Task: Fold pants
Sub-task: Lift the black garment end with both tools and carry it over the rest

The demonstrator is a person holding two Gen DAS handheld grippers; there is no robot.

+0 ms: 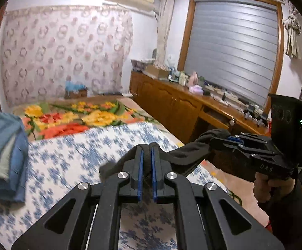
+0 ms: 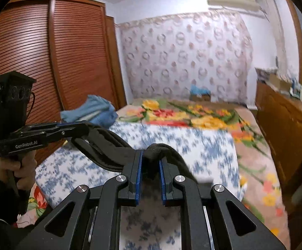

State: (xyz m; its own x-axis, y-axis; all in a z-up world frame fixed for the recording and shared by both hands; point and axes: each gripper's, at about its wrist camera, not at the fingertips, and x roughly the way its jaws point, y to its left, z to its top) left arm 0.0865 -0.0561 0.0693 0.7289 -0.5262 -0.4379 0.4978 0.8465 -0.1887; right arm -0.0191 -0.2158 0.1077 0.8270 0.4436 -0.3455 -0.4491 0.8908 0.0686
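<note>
We hold the black pants (image 1: 184, 156) in the air above the blue-flowered bedsheet (image 1: 71, 156) — left gripper (image 1: 147, 156) and right gripper (image 2: 150, 163) each clamped on its edge. We should keep the span taut and level, lowering both ends together.

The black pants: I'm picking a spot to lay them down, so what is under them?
Under the black pants, the blue-and-white floral bedsheet shows. The fingers and fabric hide the patch directly beneath.
</note>
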